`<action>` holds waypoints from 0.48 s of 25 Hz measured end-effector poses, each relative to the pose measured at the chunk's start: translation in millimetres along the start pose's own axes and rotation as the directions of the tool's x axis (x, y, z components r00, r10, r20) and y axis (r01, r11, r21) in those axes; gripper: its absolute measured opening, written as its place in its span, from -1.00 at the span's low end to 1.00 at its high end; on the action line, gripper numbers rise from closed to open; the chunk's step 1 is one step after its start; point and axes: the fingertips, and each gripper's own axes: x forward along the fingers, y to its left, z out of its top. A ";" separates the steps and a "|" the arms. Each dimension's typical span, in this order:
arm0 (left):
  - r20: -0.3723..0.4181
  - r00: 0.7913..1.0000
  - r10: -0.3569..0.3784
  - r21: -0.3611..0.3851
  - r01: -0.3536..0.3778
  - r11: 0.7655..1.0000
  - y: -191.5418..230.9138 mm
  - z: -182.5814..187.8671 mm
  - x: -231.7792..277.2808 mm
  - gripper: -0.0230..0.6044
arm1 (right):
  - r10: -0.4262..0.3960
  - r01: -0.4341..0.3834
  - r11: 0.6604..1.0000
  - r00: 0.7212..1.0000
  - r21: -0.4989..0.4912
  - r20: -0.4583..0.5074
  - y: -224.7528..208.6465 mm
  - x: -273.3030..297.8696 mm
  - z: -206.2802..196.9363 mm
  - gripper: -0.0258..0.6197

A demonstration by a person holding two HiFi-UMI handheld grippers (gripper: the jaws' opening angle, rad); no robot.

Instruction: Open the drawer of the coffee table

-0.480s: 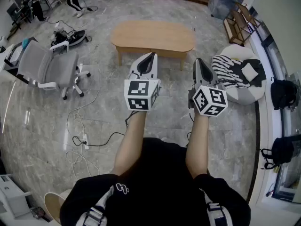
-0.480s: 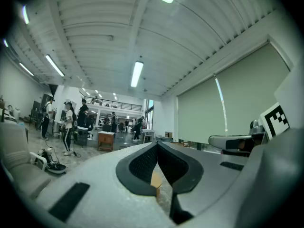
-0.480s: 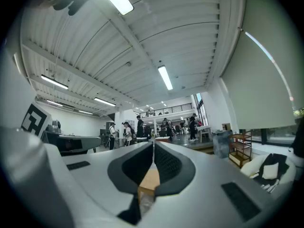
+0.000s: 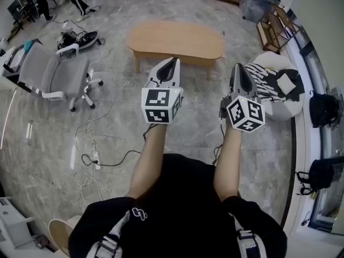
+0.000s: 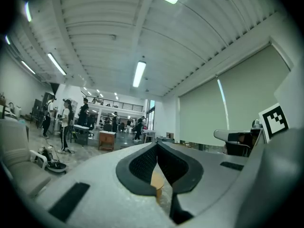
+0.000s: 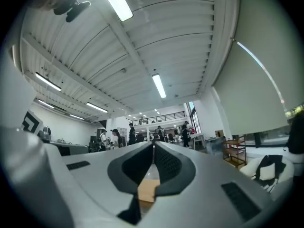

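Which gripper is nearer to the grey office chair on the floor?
Left. The left gripper sits right of the grey office chair; the right gripper lies farther right.

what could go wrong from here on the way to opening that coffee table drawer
1. Loose cables and a power strip lie on the floor just left of the person; a step that way could snag them.
2. The left gripper and right gripper are both shut and empty, so they may just bump the coffee table unless opened first.
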 end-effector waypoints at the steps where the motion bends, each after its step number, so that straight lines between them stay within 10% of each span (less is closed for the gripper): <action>1: 0.001 1.000 0.010 -0.006 -0.010 1.000 8.4 0.6 -1.0 -0.90 | -0.004 0.004 1.000 1.000 0.006 0.003 1.5 3.3 -0.1 -0.87; 12: 0.029 0.999 0.044 -0.079 -0.042 0.996 57.0 -11.6 -5.9 -0.90 | 0.019 -0.019 1.000 0.999 -0.007 -0.032 35.9 28.2 -20.7 -0.87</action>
